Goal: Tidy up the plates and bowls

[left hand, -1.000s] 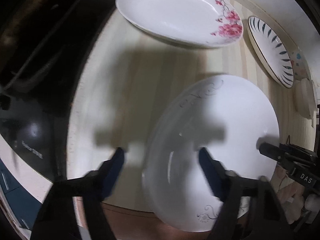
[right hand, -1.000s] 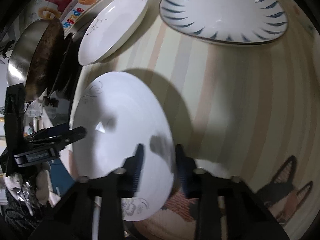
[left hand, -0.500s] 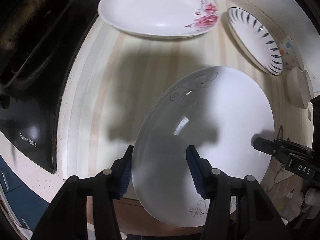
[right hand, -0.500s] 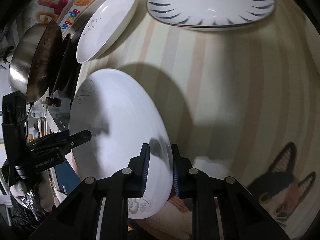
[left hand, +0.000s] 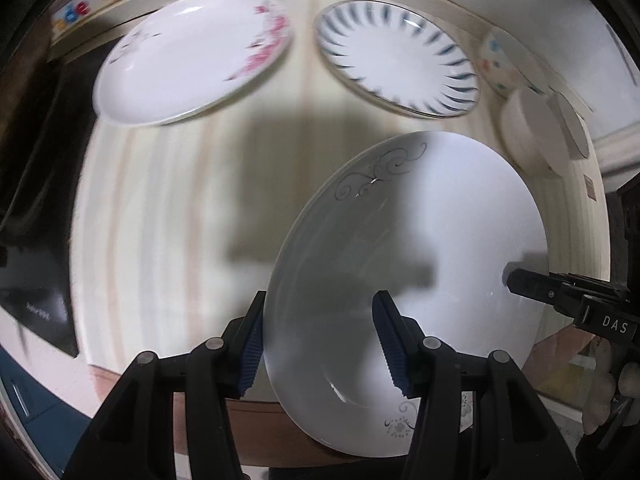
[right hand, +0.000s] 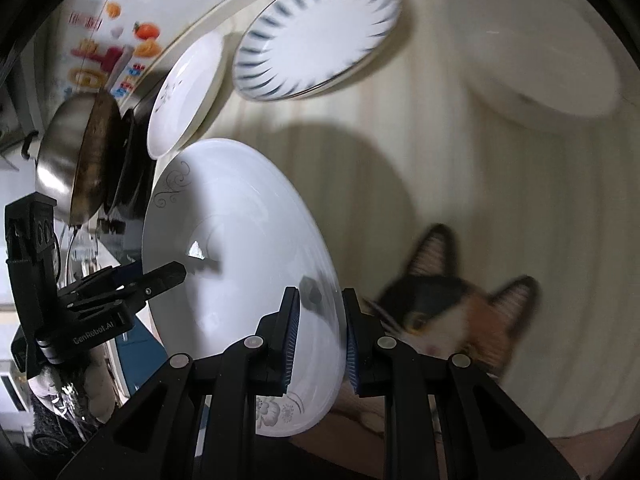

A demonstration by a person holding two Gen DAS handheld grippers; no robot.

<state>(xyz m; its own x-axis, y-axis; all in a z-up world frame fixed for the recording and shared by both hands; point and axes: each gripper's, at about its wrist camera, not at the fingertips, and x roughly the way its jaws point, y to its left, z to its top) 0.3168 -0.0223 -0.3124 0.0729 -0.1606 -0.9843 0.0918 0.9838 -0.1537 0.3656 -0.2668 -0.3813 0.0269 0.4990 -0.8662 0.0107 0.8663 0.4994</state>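
Observation:
A white plate with grey scroll pattern (left hand: 420, 264) is held up, tilted, above the striped counter. My right gripper (right hand: 318, 340) is shut on its rim; the plate also shows in the right wrist view (right hand: 240, 248). My left gripper (left hand: 320, 344) straddles the opposite rim with its jaws apart and not pinching. A pink-flower plate (left hand: 192, 60) lies at the back left. A blue-striped plate (left hand: 396, 56) lies at the back right and shows in the right wrist view too (right hand: 316, 32).
White bowls (left hand: 532, 132) and a dotted bowl (left hand: 500, 64) stand at the right, by the wall. A steel pan (right hand: 76, 156) sits on the dark cooktop (left hand: 32, 200) at the left. A cat-face mat (right hand: 452, 312) lies near the counter's front edge.
The scroll plate has been raised and carried toward the back right. My left gripper's jaws closed in from wide open to straddle its rim. My right gripper kept its grip.

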